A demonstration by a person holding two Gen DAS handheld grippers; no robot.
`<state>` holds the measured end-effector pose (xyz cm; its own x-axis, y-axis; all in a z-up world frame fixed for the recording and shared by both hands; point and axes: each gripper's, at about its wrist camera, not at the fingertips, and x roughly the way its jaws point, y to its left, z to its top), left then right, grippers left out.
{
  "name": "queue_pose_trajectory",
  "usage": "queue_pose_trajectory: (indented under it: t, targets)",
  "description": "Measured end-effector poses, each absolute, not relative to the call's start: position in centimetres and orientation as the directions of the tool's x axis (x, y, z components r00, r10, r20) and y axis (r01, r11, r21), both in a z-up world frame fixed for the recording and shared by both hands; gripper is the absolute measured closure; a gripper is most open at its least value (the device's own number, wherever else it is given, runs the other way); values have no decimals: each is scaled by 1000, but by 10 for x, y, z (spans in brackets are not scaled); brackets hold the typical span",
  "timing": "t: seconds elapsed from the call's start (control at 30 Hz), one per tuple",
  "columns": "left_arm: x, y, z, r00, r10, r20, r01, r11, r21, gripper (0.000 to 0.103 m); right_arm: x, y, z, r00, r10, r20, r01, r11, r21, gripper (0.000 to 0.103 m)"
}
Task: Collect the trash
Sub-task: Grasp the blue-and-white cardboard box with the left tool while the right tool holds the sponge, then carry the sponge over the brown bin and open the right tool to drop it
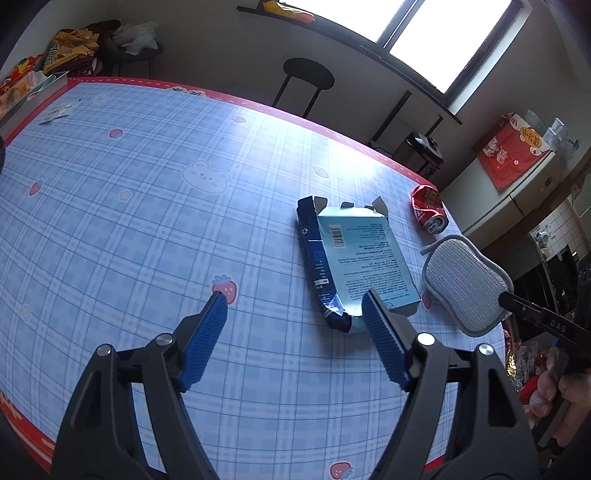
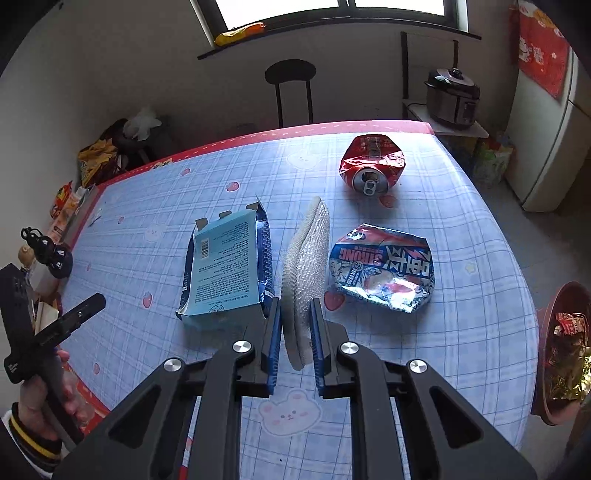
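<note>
Daylight from blown-out window (image 1: pixel 436 33) | tablecloth (image 1: pixel 147 206) glare | fisheye-bent edges, perhaps soft

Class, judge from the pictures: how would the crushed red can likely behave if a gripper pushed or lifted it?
The crushed red can lies on its side, badly dented, so it probably wobbles or slides rather than rolls cleanly. It looks like thin, opened metal, so likely light. Its creased, glossy skin may slip or buckle further when squeezed.

Open tablecloth (image 1: pixel 129 221) left of flattened box (image 1: pixel 354 258), crushed can (image 2: pixel 371 164) and wrapper (image 2: pixel 384 267) crowding right

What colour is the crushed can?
Red, with a silver top; the crushed can shows best in the right wrist view.
</note>
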<state>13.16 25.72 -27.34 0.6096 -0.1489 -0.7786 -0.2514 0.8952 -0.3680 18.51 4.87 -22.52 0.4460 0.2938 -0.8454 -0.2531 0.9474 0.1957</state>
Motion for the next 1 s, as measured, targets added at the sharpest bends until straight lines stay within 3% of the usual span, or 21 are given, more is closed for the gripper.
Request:
queue_pose_trajectory:
  t: [0.27,0.43,0.63,0.77,0.87,1.0]
  targets:
    - [166,227,-309,568,-271,-777,-304,809,-504,38,165,14,-221,454,292,-842,-245,949,197,88]
    - [181,203,-325,539,-244,-806,-330,820,-468,59,158,-1,-218,461,290,-839,-238,951,198,88]
    - [183,197,-343,504,-181,-844,-398,819,-413,58,154,-11,-217,458,289,-840,-245,950,193,88]
    - [185,202,-349,516,-202,-832,-410,795,-447,57,154,-14,-217,454,290,-842,-247,949,194,88]
    - [185,204,-349,532,-224,-817,-399,784,-475,75,155,-13,-216,449,295,-843,-253,947,197,88]
    - [175,209,-341,547,-216,-809,-375,801,-468,84,157,-9,-213,450,307,-839,-264,943,203,88]
